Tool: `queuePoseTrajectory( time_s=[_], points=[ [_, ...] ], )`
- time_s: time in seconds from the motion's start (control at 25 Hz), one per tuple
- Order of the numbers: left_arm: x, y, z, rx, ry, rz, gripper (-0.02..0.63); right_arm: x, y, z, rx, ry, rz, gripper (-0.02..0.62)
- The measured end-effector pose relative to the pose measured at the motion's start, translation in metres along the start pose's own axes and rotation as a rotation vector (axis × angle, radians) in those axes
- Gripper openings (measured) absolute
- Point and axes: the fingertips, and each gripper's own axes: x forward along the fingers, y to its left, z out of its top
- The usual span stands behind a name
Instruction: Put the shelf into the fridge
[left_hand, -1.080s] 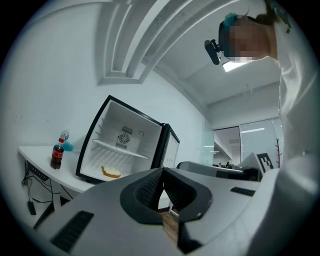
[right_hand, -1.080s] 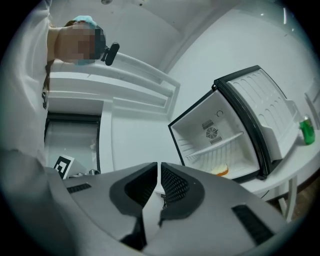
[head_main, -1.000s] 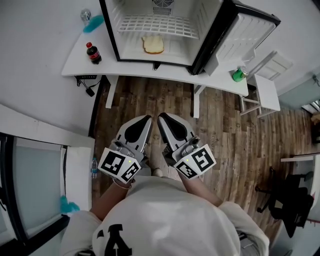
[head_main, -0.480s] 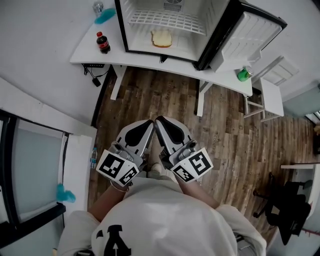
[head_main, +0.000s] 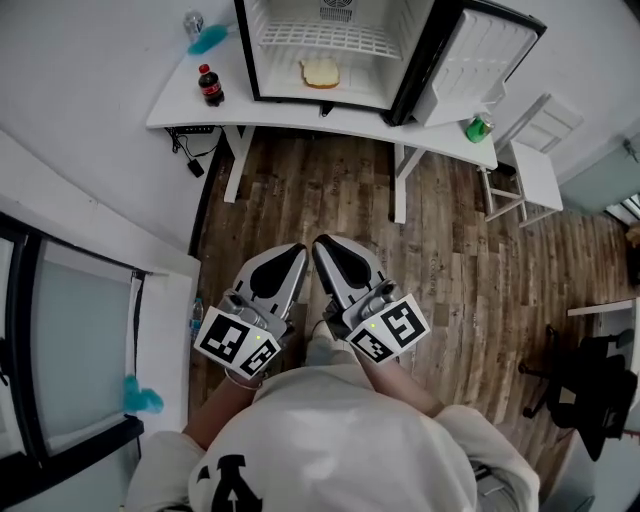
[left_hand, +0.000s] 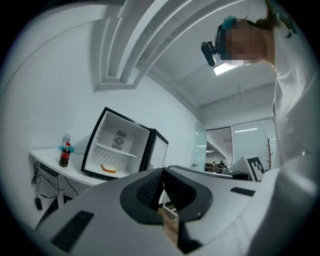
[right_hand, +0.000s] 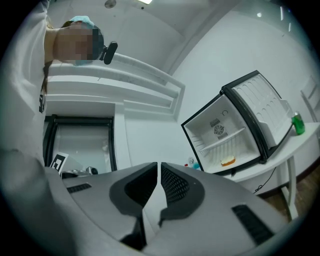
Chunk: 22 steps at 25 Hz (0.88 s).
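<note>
The small black fridge (head_main: 340, 50) stands open on the white table (head_main: 300, 112), its door (head_main: 470, 62) swung out to the right. Inside it a white wire shelf (head_main: 338, 38) lies across the middle, with a sandwich (head_main: 320, 72) on the floor below. My left gripper (head_main: 297, 250) and right gripper (head_main: 322, 245) hover side by side over the wooden floor, well short of the table, both shut and holding nothing. The left gripper view shows the fridge (left_hand: 122, 147) beyond the shut left gripper (left_hand: 163, 172). The right gripper view shows the fridge (right_hand: 235, 130) and shelf (right_hand: 225, 141) past the shut right gripper (right_hand: 159, 167).
A cola bottle (head_main: 210, 85) stands left of the fridge and a green bottle (head_main: 478, 128) right of it. A white side stand (head_main: 530, 165) sits at the table's right end, a black office chair (head_main: 600, 400) at far right. A white wall edge (head_main: 150, 265) and glass door lie to my left.
The fridge and table have slid further up and away in the head view: I have backed off from them. Both grippers stay shut, side by side.
</note>
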Motion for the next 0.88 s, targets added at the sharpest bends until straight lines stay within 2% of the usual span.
queuePoseTrajectory(
  time_s=[0.48,0.64,0.88],
  points=[
    [-0.131,-0.057,-0.002,0.011,-0.010,-0.026,0.006,-0.076,0.137,-0.024,-0.047,-0.009,-0.047,0.043],
    [-0.152,-0.082,-0.007,0.003,-0.009,-0.052,0.006,-0.102,0.162,-0.027,-0.055,-0.015,-0.065,0.043],
    [-0.164,-0.108,0.006,0.035,-0.050,-0.066,0.006,-0.117,0.184,-0.012,-0.100,-0.041,-0.034,0.043]
  ],
)
